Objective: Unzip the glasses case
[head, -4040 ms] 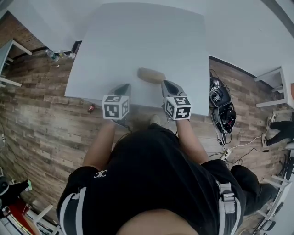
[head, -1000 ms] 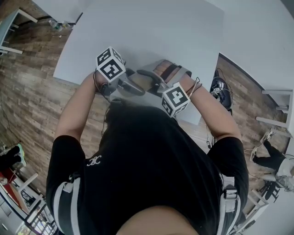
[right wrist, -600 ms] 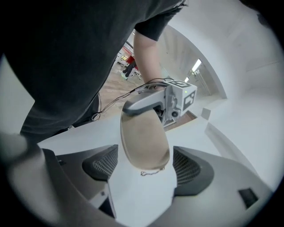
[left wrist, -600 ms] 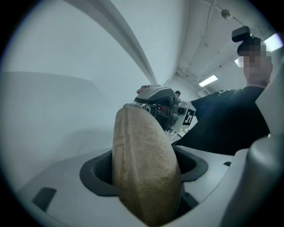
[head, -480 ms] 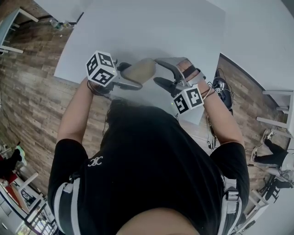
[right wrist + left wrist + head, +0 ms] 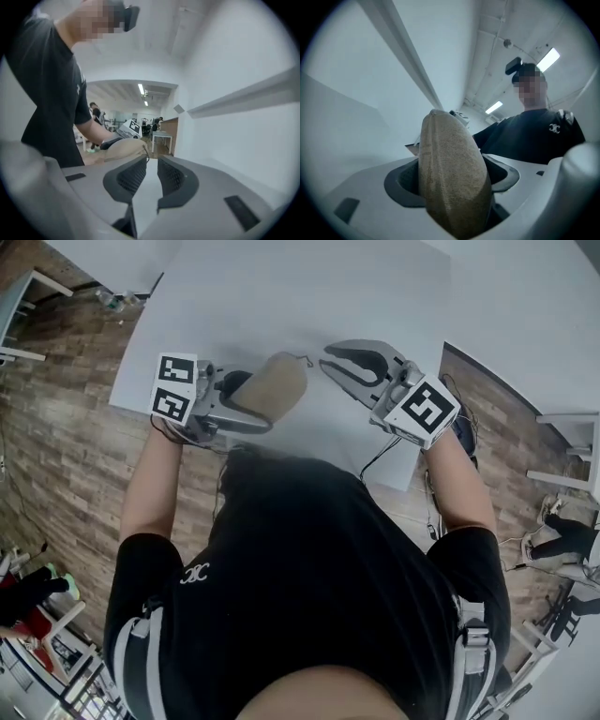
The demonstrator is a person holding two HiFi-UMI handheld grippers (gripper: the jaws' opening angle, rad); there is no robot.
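Observation:
The tan, felt-like glasses case (image 6: 274, 382) is held up above the white table (image 6: 281, 296), and my left gripper (image 6: 246, 401) is shut on it across its width. In the left gripper view the case (image 6: 452, 178) stands on edge between the dark pads and fills the gap. A thin zip pull cord (image 6: 305, 360) sticks out at the case's right end. My right gripper (image 6: 326, 359) is just right of that end and does not touch it. Its jaws are closing to a narrow slit with nothing between them (image 6: 151, 161). The case (image 6: 119, 147) lies just beyond its tips.
The table's near edge runs just in front of the person's body. Wood floor lies around it. Dark equipment with cables (image 6: 461, 442) sits on the floor at the right, and white furniture (image 6: 562, 460) stands farther right.
The left gripper has lifted the case and rolled. The right gripper has swung out to the right of the case, rolled over, and narrowed its jaws from wide apart to a slit.

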